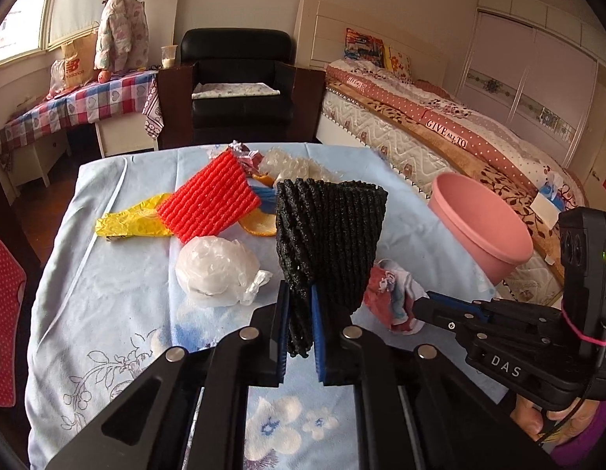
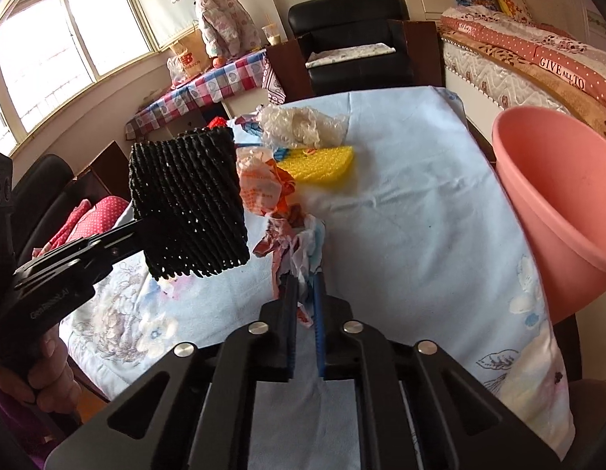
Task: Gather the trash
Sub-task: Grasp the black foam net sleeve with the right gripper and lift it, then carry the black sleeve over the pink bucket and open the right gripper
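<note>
Two closed pads of the left gripper (image 1: pixel 301 313) pinch a black ribbed foam net sleeve (image 1: pixel 328 231), which flares upward just left of the pink basin (image 1: pixel 483 227). From the right wrist, the right gripper (image 2: pixel 304 301) clamps a crumpled red-and-white wrapper (image 2: pixel 293 243), left of that basin (image 2: pixel 557 196), over the blue floral tablecloth (image 2: pixel 412 211).

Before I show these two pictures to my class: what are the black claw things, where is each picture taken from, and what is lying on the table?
A person holds two hand-held grippers, each carrying a camera looking along its fingers. In the left view, the left gripper is shut on a black foam net. In the right view, the right gripper is shut on a crumpled wrapper. On the blue tablecloth lie a red foam net, a yellow wrapper, a white plastic wad and orange peel. A pink bin stands at the edge.
</note>
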A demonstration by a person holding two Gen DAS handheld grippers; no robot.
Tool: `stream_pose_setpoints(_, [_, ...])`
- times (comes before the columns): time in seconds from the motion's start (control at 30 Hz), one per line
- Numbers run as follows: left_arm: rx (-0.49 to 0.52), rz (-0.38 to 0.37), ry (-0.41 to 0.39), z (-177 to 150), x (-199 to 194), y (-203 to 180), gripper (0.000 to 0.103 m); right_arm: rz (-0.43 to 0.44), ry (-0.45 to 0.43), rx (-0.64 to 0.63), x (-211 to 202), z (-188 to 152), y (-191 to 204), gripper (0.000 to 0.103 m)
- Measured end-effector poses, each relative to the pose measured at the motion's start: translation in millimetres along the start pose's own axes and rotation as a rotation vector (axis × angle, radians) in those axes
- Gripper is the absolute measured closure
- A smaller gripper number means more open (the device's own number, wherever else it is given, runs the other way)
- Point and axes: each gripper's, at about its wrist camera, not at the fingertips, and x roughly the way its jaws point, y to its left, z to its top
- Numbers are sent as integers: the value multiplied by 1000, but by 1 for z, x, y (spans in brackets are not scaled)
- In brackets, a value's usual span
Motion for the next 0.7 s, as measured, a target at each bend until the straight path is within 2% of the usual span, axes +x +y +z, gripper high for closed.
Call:
stream_pose_setpoints(0.13, [-10,-5,-22,4,-13,-2,94,0,-37,-9,-12,2,2,99])
stream_pose_setpoints(0.43, [37,-31,-84,25,-36,-28,94,-17,-144,15,-43,8,-11,99])
stream_pose_setpoints(0.7, [90,-96,-84,48,-22,-75,94,-85,-261,92,-79,16,-54,99])
